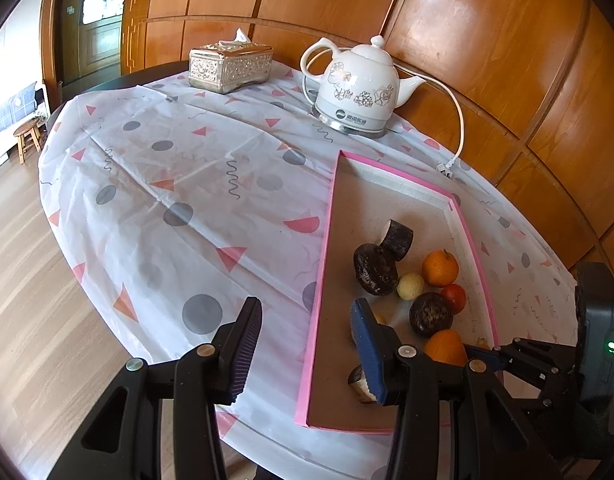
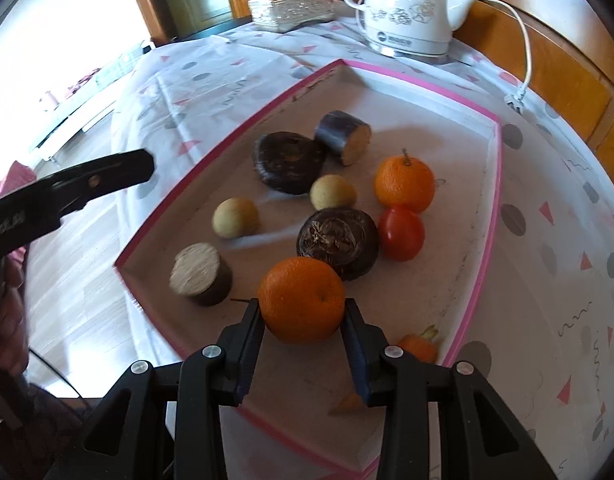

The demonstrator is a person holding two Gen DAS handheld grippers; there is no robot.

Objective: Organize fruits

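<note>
While I hold the right gripper [image 2: 303, 316] low over the near end of the pink-rimmed tray [image 2: 489, 216], its fingers [image 2: 249, 344] press on both sides of an orange [image 2: 302, 300], so I have that fruit gripped just above the tray floor. Beside those fingers, at the tray's near right corner, lies a small carrot piece [image 2: 419, 346]. My left gripper [image 1: 305, 344] hangs over the near edge of the counter [image 1: 167, 184], its fingers [image 1: 245, 344] partly apart with nothing between them; one sits over the tablecloth, the other over the tray's near left part.

Farther in, a cut dark stub [image 2: 201, 276] rests near the tray's left rim, with a pale round fruit [image 2: 235, 218] behind it. Mid-tray, a dark wrinkled fruit [image 2: 338, 242] touches a red tomato [image 2: 401, 233]; a second orange [image 2: 404, 181] with a stem sits just behind the tomato. Another pale fruit [image 2: 333, 192], a second dark fruit [image 2: 289, 168] and another cut stub [image 2: 345, 136] lie beyond those.

At the counter's far edge stand a white kettle [image 2: 409, 14] on its base and a silver tissue box [image 2: 293, 8], well apart from the tray.
</note>
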